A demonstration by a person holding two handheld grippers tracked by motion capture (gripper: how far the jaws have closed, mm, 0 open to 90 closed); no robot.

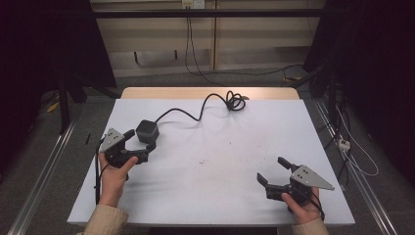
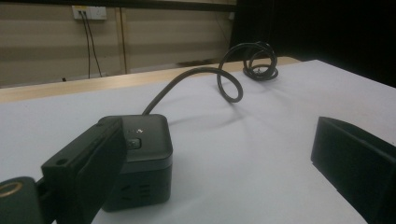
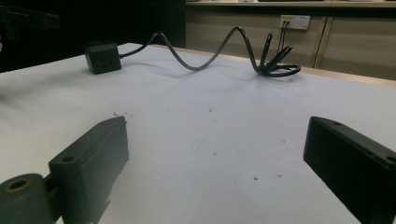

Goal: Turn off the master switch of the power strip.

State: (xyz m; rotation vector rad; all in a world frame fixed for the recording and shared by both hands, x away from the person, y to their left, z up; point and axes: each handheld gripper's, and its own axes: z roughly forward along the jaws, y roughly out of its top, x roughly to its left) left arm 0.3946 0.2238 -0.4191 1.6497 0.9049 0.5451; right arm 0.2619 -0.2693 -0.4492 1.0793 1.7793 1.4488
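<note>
The left hand-held gripper [image 1: 141,140] is spread wide at the left of the white worktop [image 1: 220,161], with a black cube power socket [image 1: 147,130] sitting between its jaws; one jaw lies just beside the cube's side, contact unclear. The socket's black cable [image 1: 195,115] runs off to a coil near the far edge. The right hand-held gripper [image 1: 275,170], also spread and holding nothing, rests well apart at the near right.

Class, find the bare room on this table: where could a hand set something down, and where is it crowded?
Bare: the middle of the white table, between left claw and right claw. Crowded: the far left, around the black cube socket, its cable and coil.
</note>
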